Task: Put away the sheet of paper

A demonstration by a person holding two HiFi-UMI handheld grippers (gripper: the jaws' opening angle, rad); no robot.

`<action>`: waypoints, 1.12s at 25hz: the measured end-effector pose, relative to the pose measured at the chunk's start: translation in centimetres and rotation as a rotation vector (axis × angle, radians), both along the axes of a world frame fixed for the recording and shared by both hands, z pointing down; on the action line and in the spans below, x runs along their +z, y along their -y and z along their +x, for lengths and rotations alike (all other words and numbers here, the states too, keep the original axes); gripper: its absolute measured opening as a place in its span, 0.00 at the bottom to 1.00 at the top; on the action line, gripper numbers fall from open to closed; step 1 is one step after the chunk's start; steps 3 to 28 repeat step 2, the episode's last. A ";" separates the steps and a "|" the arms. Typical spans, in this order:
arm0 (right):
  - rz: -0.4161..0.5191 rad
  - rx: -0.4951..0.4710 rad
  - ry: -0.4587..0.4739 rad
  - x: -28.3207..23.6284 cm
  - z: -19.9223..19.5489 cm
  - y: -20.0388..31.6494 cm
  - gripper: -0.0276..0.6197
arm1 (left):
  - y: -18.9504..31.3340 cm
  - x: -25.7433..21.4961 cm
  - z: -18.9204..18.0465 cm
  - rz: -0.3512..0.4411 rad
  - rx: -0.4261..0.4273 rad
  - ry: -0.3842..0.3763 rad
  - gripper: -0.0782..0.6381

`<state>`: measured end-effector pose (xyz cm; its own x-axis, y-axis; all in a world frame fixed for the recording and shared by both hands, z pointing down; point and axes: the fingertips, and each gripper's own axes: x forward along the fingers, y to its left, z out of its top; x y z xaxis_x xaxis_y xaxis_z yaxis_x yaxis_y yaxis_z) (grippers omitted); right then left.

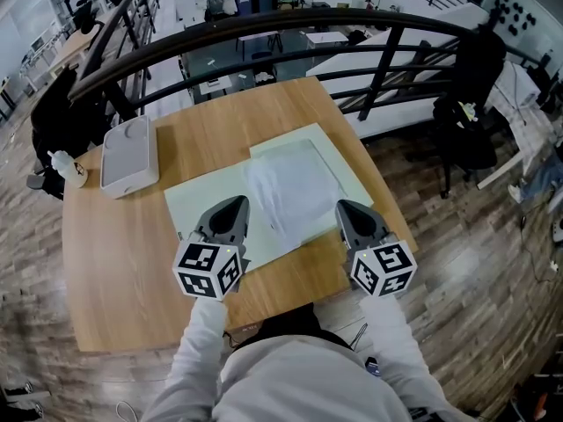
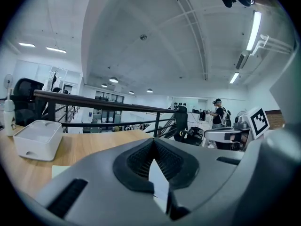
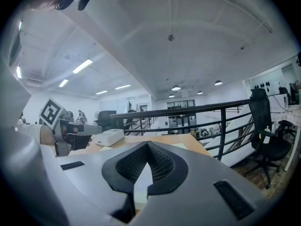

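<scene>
We see a wooden counter (image 1: 114, 262) set against a dark railing (image 1: 264, 25), and most of its middle is covered by a pale green mat (image 1: 198, 205). On the mat's right half lies the sheet of paper (image 1: 290, 192), white, slightly creased and flat. A white rectangular box (image 1: 129, 154) sits well to the left of the mat, near the counter's far-left corner. We hold the left gripper (image 1: 230, 207) over the mat just beside the paper's left edge, and the right gripper (image 1: 345, 207) at the paper's right edge. The left fingers (image 2: 136, 161) are together at their tips, and the right fingers (image 3: 164, 166) meet likewise. We cannot tell whether either pair pinches the paper. A small white bottle (image 1: 69, 169) stands beside the box at the counter's left edge.
</scene>
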<state>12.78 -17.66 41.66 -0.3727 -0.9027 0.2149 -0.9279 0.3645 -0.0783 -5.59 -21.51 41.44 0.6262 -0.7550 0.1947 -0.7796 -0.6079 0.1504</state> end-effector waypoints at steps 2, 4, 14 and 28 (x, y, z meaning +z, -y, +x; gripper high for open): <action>0.001 -0.003 -0.005 0.1 0.2 0.4 0.08 | 0.3 0.2 0.4 0.001 0.003 -0.002 0.13; 0.001 -0.003 -0.005 0.1 0.2 0.4 0.08 | 0.3 0.2 0.4 0.001 0.003 -0.002 0.13; 0.001 -0.003 -0.005 0.1 0.2 0.4 0.08 | 0.3 0.2 0.4 0.001 0.003 -0.002 0.13; 0.001 -0.003 -0.005 0.1 0.2 0.4 0.08 | 0.3 0.2 0.4 0.001 0.003 -0.002 0.13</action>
